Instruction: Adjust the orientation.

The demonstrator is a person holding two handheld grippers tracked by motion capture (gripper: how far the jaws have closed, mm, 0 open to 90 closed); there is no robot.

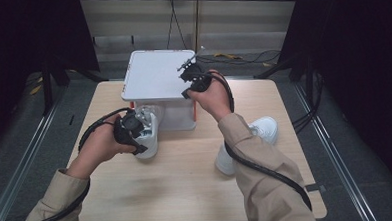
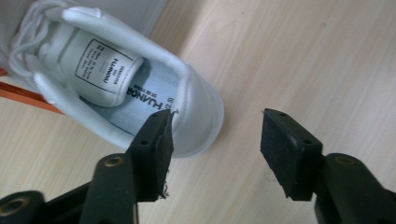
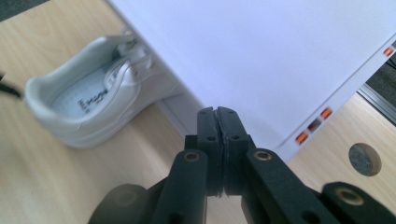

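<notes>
The left hand-held gripper [image 2: 215, 140], jaws spread, hovers at the heel of the white sneaker [image 2: 140, 88] lying on the desk [image 1: 187, 176] against the white box [image 1: 155, 74]. It should straddle the heel collar before pinching. The right hand-held gripper [image 3: 218, 116], pressed together, holds the box lid's edge.

- Left gripper [image 2: 215, 135]: jaws spread wide apart, nothing between the pads; held low, with its cable looping back along the forearm.
- Left hand [image 1: 101, 144]: wrapped around the gripper body, forearm entering from the lower left, sleeve to the wrist.
- Right gripper [image 3: 218, 119]: jaws pressed flat together, pads touching along their length.
- Right hand [image 1: 211, 96]: raised higher and farther forward than the left gripper, forearm angled up from the lower right, cable trailing along the sleeve.
</notes>
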